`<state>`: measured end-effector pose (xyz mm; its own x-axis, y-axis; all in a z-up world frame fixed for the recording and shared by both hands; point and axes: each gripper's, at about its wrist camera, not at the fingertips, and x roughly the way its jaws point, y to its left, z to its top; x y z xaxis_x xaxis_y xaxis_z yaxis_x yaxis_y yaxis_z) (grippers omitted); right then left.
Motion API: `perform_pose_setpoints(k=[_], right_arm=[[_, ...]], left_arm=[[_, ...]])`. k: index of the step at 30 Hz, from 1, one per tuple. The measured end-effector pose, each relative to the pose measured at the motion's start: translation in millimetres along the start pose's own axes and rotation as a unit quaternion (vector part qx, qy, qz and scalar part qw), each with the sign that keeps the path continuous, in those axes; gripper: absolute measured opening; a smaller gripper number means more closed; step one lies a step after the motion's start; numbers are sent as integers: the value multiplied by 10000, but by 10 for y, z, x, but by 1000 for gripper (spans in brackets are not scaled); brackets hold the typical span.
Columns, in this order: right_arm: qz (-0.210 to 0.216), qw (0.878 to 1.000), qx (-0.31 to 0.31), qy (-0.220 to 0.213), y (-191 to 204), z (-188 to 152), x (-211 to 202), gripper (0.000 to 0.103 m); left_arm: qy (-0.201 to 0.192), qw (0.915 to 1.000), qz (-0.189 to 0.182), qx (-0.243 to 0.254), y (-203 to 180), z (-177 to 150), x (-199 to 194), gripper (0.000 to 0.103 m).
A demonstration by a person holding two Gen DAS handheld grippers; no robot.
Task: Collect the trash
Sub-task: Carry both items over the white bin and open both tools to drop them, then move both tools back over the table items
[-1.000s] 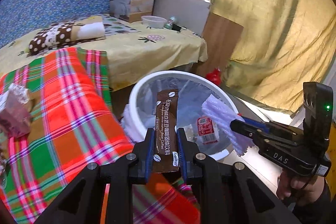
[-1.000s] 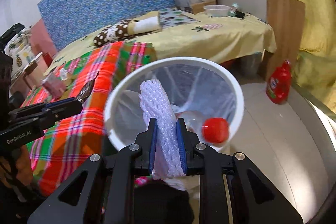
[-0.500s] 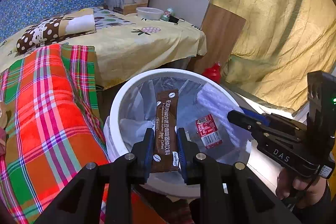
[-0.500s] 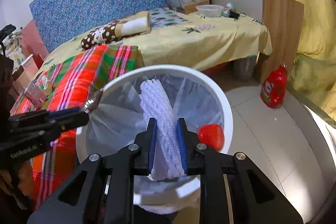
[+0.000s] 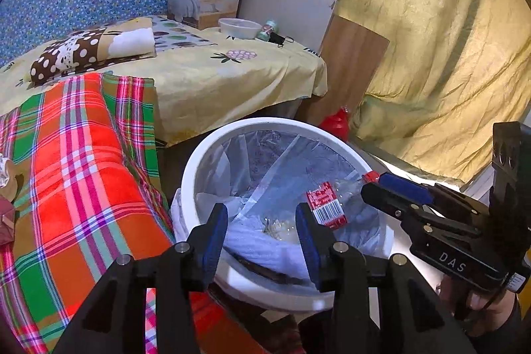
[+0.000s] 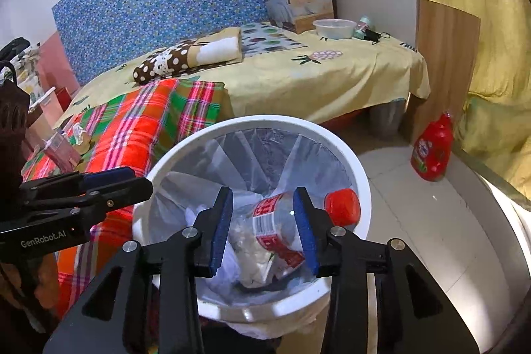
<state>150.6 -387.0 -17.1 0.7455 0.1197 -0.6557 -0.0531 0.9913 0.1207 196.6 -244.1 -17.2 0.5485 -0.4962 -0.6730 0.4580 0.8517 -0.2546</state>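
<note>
Both grippers: matte black plastic frames, silver screws at the linkage pivots, blue pads lining the jaws. Left gripper [image 5: 261, 229] has white "GenRobot.AI" lettering on its side. Right gripper [image 6: 262, 223] reads "DAS", carries a small white label, thin black cable near the grip. Dark sleeve [image 5: 504, 332] at the wrist.

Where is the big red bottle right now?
In the right wrist view the red bottle stands on the floor on the right side, beside the wooden board and past the white trash bin.
</note>
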Motion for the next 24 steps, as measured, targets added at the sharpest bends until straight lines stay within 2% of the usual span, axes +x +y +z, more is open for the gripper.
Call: perform_pose_setpoints(k=[17, 24], right_arm=[[540, 9982, -216, -118, 505, -113, -340, 40], [780, 9957, -484, -85, 799, -163, -374, 40]], left_arm=[[-284, 9990, 249, -246, 215, -374, -763, 42], [-505, 9969, 476, -361, 340, -503, -1091, 42]])
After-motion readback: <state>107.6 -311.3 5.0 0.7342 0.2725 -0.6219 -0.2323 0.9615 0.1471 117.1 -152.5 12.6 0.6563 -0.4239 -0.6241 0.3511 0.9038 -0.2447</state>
